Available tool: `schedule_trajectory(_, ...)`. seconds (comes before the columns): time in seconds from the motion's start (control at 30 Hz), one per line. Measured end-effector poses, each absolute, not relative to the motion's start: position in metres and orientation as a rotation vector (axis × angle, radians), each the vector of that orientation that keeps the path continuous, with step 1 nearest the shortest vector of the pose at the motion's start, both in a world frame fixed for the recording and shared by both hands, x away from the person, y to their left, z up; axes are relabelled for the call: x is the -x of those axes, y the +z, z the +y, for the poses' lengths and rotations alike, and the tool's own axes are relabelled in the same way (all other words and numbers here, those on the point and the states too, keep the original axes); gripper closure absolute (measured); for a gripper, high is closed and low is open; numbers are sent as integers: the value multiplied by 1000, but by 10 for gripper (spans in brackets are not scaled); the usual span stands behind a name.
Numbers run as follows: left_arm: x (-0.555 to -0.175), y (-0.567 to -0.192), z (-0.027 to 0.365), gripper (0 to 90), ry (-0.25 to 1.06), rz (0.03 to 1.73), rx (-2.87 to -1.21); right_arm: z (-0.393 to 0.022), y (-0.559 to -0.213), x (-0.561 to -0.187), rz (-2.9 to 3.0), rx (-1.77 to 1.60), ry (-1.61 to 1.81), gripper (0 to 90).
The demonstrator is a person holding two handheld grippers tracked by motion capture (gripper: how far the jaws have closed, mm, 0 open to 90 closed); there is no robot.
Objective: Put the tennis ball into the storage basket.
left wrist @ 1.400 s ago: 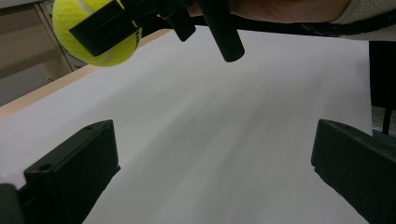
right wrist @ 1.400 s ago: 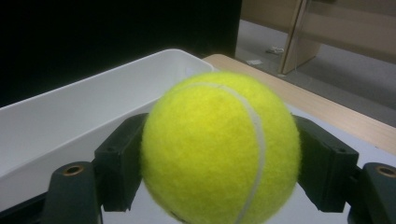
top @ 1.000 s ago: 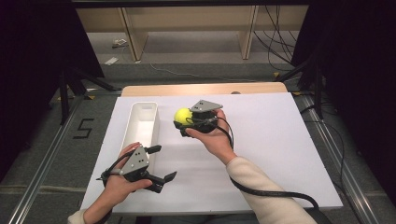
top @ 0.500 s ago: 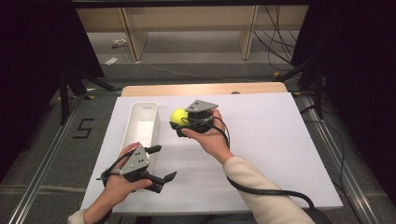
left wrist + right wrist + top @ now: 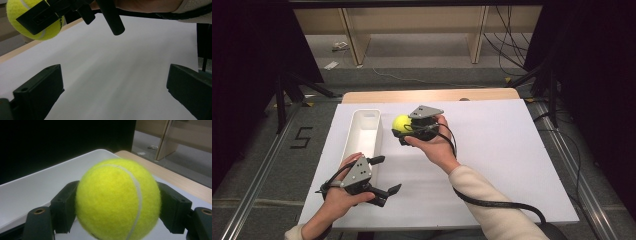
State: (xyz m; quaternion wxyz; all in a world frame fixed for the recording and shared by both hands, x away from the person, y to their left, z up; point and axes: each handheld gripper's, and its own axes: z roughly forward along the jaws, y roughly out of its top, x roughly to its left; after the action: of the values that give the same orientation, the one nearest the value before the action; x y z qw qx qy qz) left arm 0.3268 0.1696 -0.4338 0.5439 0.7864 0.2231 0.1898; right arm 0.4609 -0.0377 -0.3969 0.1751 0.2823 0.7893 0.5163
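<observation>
We hold the ball (image 5: 401, 123) in the right gripper (image 5: 404, 131), jaws pinching its fuzzy yellow felt from both sides, lifted above the white desk (image 5: 492, 150) just beside the bin (image 5: 362, 135). The left gripper (image 5: 384, 175) rests near the desk's front edge, spread and empty. The pickup looks done; dropping the round ball into the long, smooth plastic bin seems to remain.

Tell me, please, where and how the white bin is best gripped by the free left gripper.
Grip the bin by its near short rim, coming from above with one jaw inside and one outside. It is a long, narrow, open-topped box, and that end is closest to the open left gripper. The wall looks thin enough, I think.
</observation>
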Motion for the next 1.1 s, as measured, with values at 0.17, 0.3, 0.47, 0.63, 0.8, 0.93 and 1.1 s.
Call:
schedule_trajectory(0.17, -327, -434, 170, 2, 450, 530, -1865, -35, -396, -461, 2240, -795, 1463, 265)
schedule_trajectory(0.3, -327, -434, 169, 2, 446, 530, -1866, -34, -396, -461, 2242, -793, 1463, 265)
schedule_trajectory(0.47, -326, -434, 169, 2, 441, 531, -1866, -32, -396, -462, 2251, -791, 1459, 265)
schedule_trajectory(0.63, -326, -434, 169, 2, 440, 530, -1866, -28, -393, -463, 2255, -778, 1459, 265)
schedule_trajectory(0.8, -337, -428, 175, 2, 589, 373, -1919, -25, -392, -463, 2261, -780, 1457, 265)
schedule_trajectory(0.93, -336, -428, 175, 2, 583, 381, -1917, -23, -393, -464, 2260, -773, 1454, 265)
schedule_trajectory(1.1, -337, -428, 175, 2, 594, 365, -1922, -20, -391, -465, 2268, -758, 1451, 265)
